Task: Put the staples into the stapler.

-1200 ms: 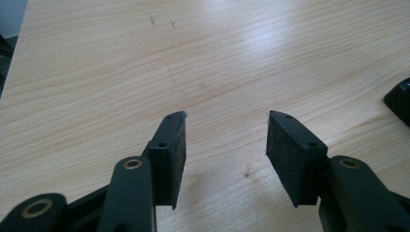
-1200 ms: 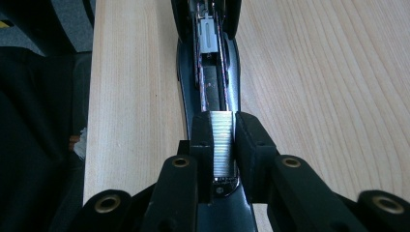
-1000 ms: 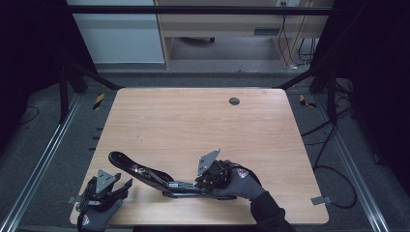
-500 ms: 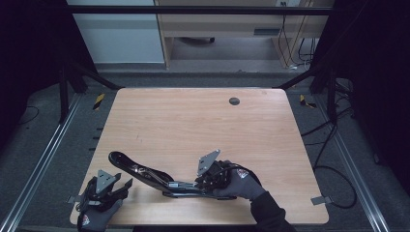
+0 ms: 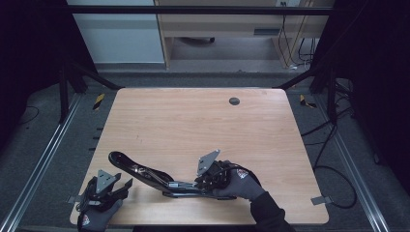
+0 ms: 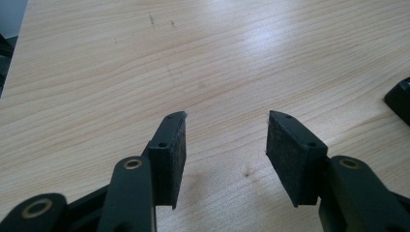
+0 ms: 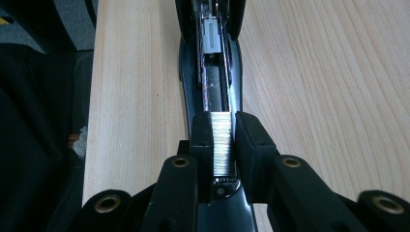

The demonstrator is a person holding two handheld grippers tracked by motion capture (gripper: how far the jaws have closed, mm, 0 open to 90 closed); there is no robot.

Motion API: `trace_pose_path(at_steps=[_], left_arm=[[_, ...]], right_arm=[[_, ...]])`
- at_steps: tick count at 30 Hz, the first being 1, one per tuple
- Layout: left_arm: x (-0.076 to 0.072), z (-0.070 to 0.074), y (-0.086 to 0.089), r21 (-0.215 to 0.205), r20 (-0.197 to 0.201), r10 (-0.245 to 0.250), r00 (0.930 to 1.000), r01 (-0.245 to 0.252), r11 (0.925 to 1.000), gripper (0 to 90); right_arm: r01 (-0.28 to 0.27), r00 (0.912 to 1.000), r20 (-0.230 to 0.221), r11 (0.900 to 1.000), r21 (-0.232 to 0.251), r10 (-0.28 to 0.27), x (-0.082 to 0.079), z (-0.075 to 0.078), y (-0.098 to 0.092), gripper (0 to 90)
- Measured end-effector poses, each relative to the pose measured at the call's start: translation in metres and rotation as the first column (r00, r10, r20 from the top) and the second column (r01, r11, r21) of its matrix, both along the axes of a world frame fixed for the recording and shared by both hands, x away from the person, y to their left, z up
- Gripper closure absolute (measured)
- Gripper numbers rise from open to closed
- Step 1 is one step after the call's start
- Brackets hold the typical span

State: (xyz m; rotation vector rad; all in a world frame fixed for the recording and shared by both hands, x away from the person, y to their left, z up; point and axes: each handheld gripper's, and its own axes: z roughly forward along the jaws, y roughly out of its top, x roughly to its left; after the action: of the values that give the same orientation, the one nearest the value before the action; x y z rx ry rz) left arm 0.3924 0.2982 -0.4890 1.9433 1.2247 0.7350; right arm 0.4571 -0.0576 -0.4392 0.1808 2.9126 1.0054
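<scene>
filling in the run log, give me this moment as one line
right gripper: shut on staple strip over open stapler | left gripper: open, nothing between | table

Person wears dark grey knit gloves w/ small red-and-white logo patch on the back, plus dark sleeves; right hand (image 5: 239, 183), left hand (image 5: 96, 217). Each holds a matte black two-jaw gripper: left gripper (image 5: 110, 187), right gripper (image 5: 205, 178). Both carry a light grey three-cornered plate on top w/ small dark holes. Jaw arms are flat black links w/ brass-coloured round bushings at the pivots. Left gripper pads (image 6: 170, 159) are rectangular black blocks, rough felt-like inner faces, tiny screw holes along the outer edge. Right gripper fingers (image 7: 200, 145) look the same: blocky, black, square-cornered.
</scene>
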Motion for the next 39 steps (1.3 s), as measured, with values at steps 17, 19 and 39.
trace_pose_path(at_steps=[17,19,39], left_arm=[[0.0,0.0,0.0,0.001,-0.001,0.0,1.0,0.0,1.0,48.4],[0.0,0.0,0.0,-0.003,-0.002,0.0,1.0,0.0,1.0,48.4],[-0.001,0.002,0.001,-0.01,0.003,0.0,1.0,0.0,0.9999,48.3]], right_arm=[[0.001,1.0,-0.004,1.0,0.006,-0.001,0.001,-0.001,-0.001,78.1],[-0.004,1.0,-0.003,1.0,0.008,0.004,0.001,-0.001,0.0,78.1],[0.053,0.9986,0.003,0.997,0.05,-0.053,-0.001,0.004,-0.008,72.5]])
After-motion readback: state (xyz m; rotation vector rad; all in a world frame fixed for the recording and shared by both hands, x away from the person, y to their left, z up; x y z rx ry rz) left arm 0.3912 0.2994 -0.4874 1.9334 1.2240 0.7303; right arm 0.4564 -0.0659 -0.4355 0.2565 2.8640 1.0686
